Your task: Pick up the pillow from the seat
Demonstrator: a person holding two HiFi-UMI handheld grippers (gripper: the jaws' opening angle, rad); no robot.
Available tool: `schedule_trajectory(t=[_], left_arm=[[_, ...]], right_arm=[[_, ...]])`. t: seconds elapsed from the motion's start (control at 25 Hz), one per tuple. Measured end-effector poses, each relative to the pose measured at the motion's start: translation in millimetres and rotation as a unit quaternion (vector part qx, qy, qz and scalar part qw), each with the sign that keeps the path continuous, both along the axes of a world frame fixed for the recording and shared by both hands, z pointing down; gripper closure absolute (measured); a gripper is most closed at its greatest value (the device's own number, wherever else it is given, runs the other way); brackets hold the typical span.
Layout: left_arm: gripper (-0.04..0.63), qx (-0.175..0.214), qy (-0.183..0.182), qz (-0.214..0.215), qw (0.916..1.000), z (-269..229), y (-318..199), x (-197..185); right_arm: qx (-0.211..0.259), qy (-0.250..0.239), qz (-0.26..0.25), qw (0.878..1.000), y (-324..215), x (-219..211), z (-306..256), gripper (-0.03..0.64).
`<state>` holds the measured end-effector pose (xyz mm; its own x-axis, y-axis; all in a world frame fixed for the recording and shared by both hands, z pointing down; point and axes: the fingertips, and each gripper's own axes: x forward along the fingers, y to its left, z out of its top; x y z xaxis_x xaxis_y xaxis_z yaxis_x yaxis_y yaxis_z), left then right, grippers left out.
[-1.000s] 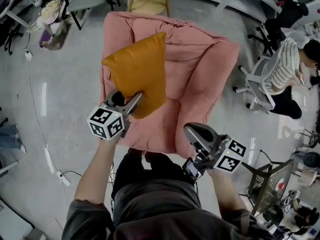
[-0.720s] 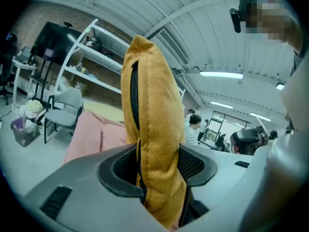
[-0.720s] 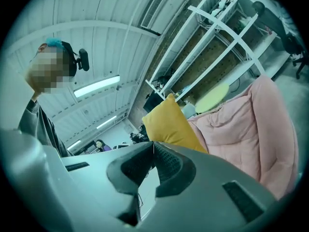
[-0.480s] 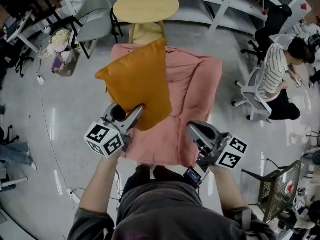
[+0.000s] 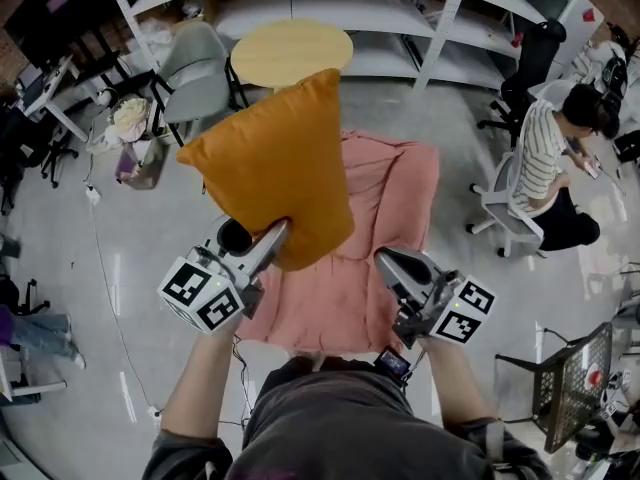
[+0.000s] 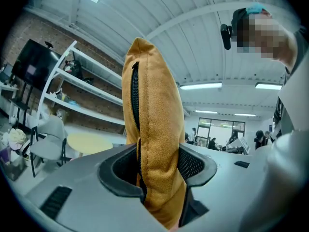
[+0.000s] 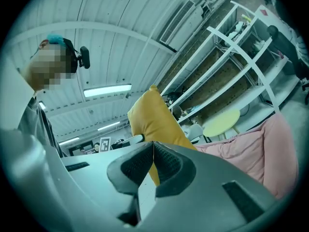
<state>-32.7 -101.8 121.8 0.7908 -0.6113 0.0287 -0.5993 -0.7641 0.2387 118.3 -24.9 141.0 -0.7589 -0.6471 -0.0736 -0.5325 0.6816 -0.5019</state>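
Observation:
An orange pillow [image 5: 268, 163] hangs in the air above the pink seat [image 5: 395, 193], standing on edge. My left gripper [image 5: 272, 240] is shut on its lower corner. In the left gripper view the pillow [image 6: 153, 110] rises upright between the two pads [image 6: 194, 164], zip side facing the camera, with my left gripper [image 6: 157, 170] pinching the fabric. My right gripper [image 5: 385, 258] is over the seat's front right, shut and holding nothing. In the right gripper view my right gripper [image 7: 153, 151] has its tips meeting, with the pillow [image 7: 153, 117] and the pink seat [image 7: 256, 151] beyond.
A round yellow table [image 5: 290, 53] and a grey chair [image 5: 195, 73] stand behind the seat, before white shelves [image 5: 400, 13]. A person [image 5: 550, 153] sits on an office chair at the right. A wire basket [image 5: 570, 378] stands near right. A cable [image 5: 105, 268] runs along the floor at left.
The left gripper has lifted the pillow up and clear of the seat. The head view has tilted up, bringing the table and shelves into sight. The right gripper stays shut.

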Motion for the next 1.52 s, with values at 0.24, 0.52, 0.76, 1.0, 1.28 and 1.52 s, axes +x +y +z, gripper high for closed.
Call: schedule_trajectory(t=[0.24,0.52,0.76,1.0,1.28,1.52], left_arm=[[0.37,0.006,0.008,-0.003,0.9999,-19.9,-2.2,-7.1],[0.37,0.01,0.019,-0.002,0.9998,-29.4,-3.3,-7.6],[0.37,0.007,0.025,-0.002,0.9996,-31.0,-5.5,-5.7],[0.37,0.01,0.029,0.001,0.9995,-31.0,-5.5,-0.3],[0.37,0.007,0.031,0.002,0.9995,-29.4,-5.9,0.7],[0.37,0.0,0.033,0.0,0.9994,-24.2,-5.4,2.2]], right_arm=[[0.015,0.002,0.0,1.0,-2.6,-6.5,-16.5,0.602],[0.018,0.006,0.004,1.0,-3.0,-8.8,-25.6,0.603],[0.02,0.008,0.004,1.0,-3.4,-11.1,-31.2,0.603],[0.015,0.01,0.003,1.0,-3.2,-10.4,-25.7,0.603],[0.01,0.017,0.001,1.0,-2.8,-11.3,-25.4,0.603],[0.004,0.022,-0.006,1.0,-1.7,-11.4,-18.6,0.603]])
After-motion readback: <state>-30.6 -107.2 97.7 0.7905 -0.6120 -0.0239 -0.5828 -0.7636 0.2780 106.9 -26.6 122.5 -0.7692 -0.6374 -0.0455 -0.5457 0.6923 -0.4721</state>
